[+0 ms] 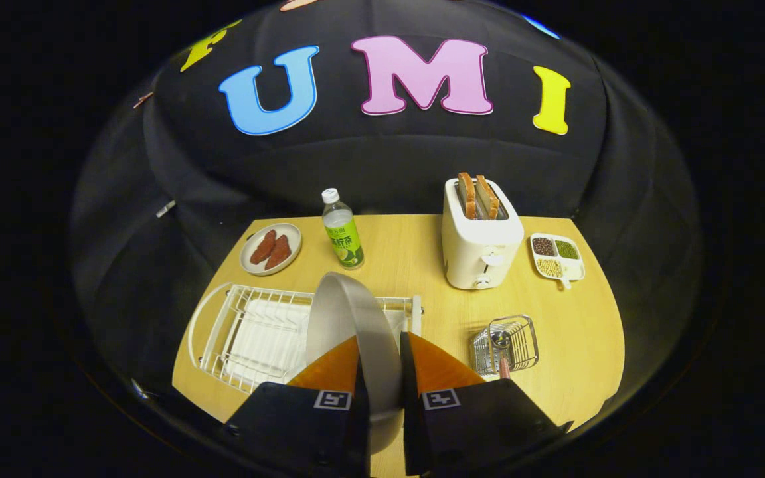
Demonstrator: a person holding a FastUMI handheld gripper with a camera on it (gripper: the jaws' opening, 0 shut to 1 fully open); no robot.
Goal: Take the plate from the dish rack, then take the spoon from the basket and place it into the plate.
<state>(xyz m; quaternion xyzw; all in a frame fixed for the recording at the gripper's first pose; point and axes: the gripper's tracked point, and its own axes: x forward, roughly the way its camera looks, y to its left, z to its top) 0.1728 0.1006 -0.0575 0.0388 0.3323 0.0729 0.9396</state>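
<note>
A grey plate (349, 325) stands on edge between my fingers, held up over the white wire dish rack (250, 335). My gripper (380, 345) is shut on the plate's rim, one finger on each face. To the right of the fingers a small wire basket (506, 345) sits on the wooden table, with a spoon (502, 352) standing in it, handle toward me. The plate hides the right part of the rack.
Beyond the rack stand a green-labelled bottle (342, 232) and a small dish (271, 249) with reddish food. A white toaster (481, 242) holding two bread slices and a divided tray of beans (557, 257) sit at the back right. Bare table (575, 332) lies right of the basket.
</note>
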